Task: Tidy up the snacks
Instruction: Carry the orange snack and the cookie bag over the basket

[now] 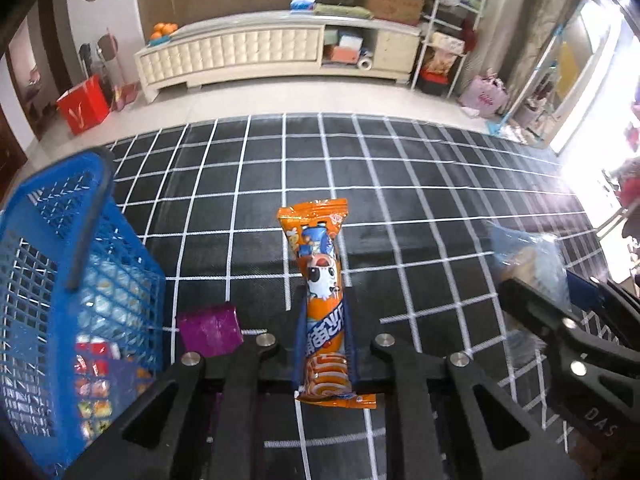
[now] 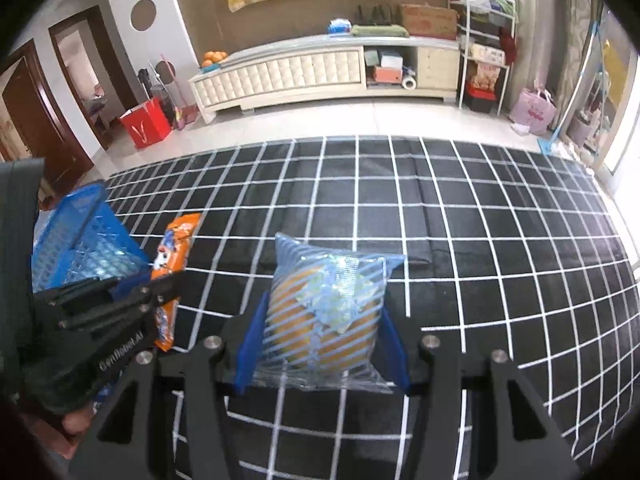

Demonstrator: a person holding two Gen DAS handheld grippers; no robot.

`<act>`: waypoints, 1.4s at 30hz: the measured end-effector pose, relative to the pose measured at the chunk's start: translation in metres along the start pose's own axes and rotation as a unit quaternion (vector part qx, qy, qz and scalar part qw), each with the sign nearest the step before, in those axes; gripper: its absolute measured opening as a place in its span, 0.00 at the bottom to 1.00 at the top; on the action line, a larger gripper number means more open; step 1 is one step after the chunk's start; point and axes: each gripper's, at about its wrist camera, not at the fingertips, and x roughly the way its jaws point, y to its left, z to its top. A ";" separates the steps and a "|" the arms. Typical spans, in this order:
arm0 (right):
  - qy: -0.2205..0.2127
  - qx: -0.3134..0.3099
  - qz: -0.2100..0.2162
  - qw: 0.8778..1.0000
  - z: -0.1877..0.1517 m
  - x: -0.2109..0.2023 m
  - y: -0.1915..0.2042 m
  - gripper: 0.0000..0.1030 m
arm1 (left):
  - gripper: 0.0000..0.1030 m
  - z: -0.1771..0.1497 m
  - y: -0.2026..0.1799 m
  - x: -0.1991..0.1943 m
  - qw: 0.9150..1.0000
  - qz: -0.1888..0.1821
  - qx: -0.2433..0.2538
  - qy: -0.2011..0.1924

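Snacks both gripped and lifted off the grid mat: left tool (image 1: 325,344) pinches orange snack pack (image 1: 320,280) just right of blue basket (image 1: 72,280); right tool (image 2: 322,344) clamps striped bun bag (image 2: 326,312) further right of basket; carry each over basket rim before releasing, left first, avoid purple pack (image 1: 210,330).

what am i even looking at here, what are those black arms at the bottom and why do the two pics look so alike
No robot here: a person carries a two-finger gripper in each hand, each with a wide-angle camera looking along its fingers. One picture is from the left gripper, which is shut on a long orange snack packet. The other is from the right gripper, which is shut on a round bun in a blue-striped wrapper. Both look over the same black cloth with white grid lines. On the left stands a blue mesh basket with snacks already inside, and a purple packet lies beside it.
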 end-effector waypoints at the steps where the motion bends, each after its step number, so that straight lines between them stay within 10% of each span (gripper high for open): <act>1: -0.004 -0.002 0.000 1.000 0.001 -0.008 0.005 0.56 | 0.14 -0.002 -0.002 -0.009 1.000 -0.002 0.005 -0.006; 17: -0.065 -0.032 0.005 0.997 0.002 -0.088 0.077 0.56 | 0.14 -0.027 0.029 -0.128 0.997 -0.020 0.018 -0.078; 26: -0.093 -0.056 0.019 0.994 -0.004 -0.116 0.123 0.56 | 0.14 -0.050 0.066 -0.185 0.992 0.033 0.035 -0.120; 42: -0.076 -0.070 0.064 0.993 0.006 -0.090 0.192 0.56 | 0.14 -0.052 0.155 -0.196 0.994 0.035 0.011 -0.102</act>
